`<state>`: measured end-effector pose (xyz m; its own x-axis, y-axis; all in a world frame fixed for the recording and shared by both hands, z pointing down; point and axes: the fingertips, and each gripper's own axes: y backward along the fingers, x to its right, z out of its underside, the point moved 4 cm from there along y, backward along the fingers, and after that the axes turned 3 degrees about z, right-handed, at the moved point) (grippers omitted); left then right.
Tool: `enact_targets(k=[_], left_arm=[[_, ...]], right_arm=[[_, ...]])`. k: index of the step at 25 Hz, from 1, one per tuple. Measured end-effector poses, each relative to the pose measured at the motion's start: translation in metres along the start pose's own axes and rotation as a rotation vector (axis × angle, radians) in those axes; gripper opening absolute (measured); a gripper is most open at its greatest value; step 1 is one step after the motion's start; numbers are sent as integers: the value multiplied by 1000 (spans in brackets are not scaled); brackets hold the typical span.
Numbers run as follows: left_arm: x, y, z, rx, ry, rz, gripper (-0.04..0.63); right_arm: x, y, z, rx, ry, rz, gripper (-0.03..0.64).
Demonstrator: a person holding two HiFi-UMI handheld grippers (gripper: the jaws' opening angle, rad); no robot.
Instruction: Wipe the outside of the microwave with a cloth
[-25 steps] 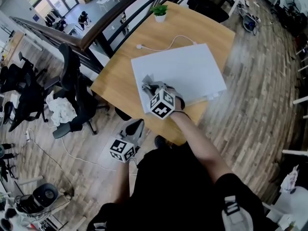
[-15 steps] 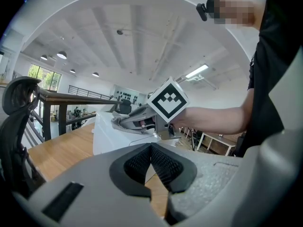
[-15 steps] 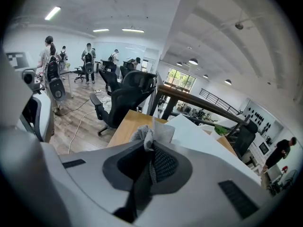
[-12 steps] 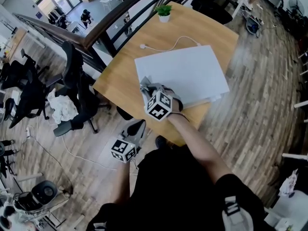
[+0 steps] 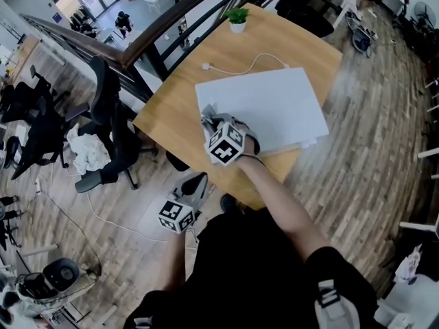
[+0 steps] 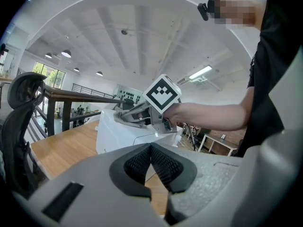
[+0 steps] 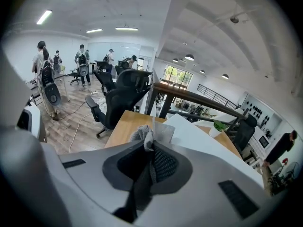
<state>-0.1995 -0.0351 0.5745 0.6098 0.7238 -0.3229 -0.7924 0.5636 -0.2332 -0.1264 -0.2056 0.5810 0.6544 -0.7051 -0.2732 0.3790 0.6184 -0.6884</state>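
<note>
A white microwave (image 5: 264, 108) stands on a wooden table (image 5: 175, 108), seen from above. My right gripper (image 5: 208, 120) rests at its near left top corner, shut on a grey cloth (image 5: 211, 118). In the right gripper view the cloth (image 7: 144, 135) is pinched between the pads and the microwave top (image 7: 199, 141) runs off to the right. My left gripper (image 5: 194, 184) hangs low beside the table's near edge, away from the microwave. Its pads (image 6: 163, 162) meet with nothing between them. In the left gripper view the microwave (image 6: 118, 134) and the right gripper (image 6: 128, 117) show from the side.
A white cable (image 5: 236, 66) and a small potted plant (image 5: 237, 18) lie behind the microwave. Black office chairs (image 5: 110, 142) and a railing (image 5: 103, 46) stand left of the table. Several people (image 7: 80, 60) stand far off in the room.
The right gripper with the cloth has shifted slightly along the microwave's near left corner. The left gripper has stayed where it was.
</note>
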Motion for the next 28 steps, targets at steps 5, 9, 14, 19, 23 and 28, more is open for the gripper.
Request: enact_targets(k=[5, 9, 14, 19, 23, 28], left_arm=[[-3, -2, -1, -8, 17, -1, 0], [-3, -1, -1, -8, 25, -4, 0], [-5, -1, 0, -8, 25, -4, 0], [-7, -8, -3, -8, 27, 2, 0], [-7, -10, 0, -9, 13, 21, 0], [-6, -21, -7, -17, 12, 34, 0]], right_arm=[[11, -10, -7, 1, 5, 13, 21], [18, -19, -15, 10, 20, 27, 21], [24, -25, -17, 18, 27, 34, 21], [34, -28, -16, 20, 44, 44, 21], [37, -28, -12, 19, 86, 76, 23], [40, -25, -12, 28, 79, 67, 23]])
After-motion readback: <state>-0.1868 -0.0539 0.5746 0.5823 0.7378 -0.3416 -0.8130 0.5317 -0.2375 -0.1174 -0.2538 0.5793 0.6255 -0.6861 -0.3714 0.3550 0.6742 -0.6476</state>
